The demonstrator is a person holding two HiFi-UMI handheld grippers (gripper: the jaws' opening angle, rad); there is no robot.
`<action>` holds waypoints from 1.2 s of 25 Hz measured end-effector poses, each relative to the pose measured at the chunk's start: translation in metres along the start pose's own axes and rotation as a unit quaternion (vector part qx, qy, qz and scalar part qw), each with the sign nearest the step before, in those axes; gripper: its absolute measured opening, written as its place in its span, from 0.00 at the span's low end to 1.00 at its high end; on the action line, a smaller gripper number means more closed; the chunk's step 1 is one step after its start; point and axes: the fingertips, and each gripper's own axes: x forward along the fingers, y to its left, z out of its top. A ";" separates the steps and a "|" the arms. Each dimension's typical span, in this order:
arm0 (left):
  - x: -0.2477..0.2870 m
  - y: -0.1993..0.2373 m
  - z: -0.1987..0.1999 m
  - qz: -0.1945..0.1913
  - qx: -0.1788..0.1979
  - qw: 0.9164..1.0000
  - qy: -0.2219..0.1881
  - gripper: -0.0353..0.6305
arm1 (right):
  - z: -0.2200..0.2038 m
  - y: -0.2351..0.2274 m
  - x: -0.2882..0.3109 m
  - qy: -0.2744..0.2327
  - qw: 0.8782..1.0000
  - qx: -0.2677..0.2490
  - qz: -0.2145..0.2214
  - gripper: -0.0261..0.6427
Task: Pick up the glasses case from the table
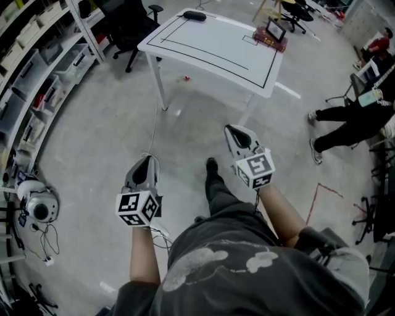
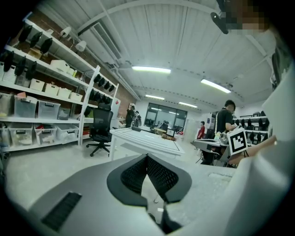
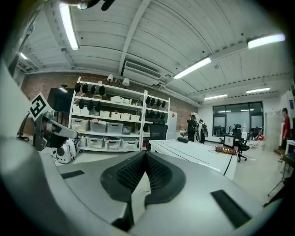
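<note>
The glasses case (image 1: 194, 15) is a dark oblong at the far edge of the white table (image 1: 216, 46), well ahead of both grippers. It also shows small on the table in the left gripper view (image 2: 136, 128) and in the right gripper view (image 3: 183, 139). My left gripper (image 1: 145, 162) is held over the floor, short of the table, shut with nothing between its pads (image 2: 147, 157). My right gripper (image 1: 235, 131) is a little further forward, near the table's front leg. It too is shut and empty (image 3: 145, 155).
A red box with a small screen (image 1: 271, 34) sits at the table's right end. A black office chair (image 1: 133, 24) stands left of the table, beside storage shelves (image 1: 31, 62). A seated person (image 1: 352, 117) is at the right. A white device with cables (image 1: 37, 207) lies on the floor at left.
</note>
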 end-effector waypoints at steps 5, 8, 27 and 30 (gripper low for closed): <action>0.058 0.020 0.013 0.011 -0.001 1.000 0.008 0.06 | -0.015 -0.048 0.059 0.005 1.000 0.026 -0.003 0.04; 0.104 0.030 0.027 0.013 0.005 1.000 0.011 0.06 | -0.019 -0.084 0.101 0.008 0.999 0.038 -0.003 0.04; 0.341 0.029 0.111 0.013 0.045 0.999 0.019 0.06 | -0.031 -0.291 0.272 0.031 0.994 0.103 0.000 0.04; 0.355 0.026 0.120 0.008 0.048 0.999 0.009 0.06 | -0.031 -0.294 0.281 0.028 0.994 0.109 0.008 0.04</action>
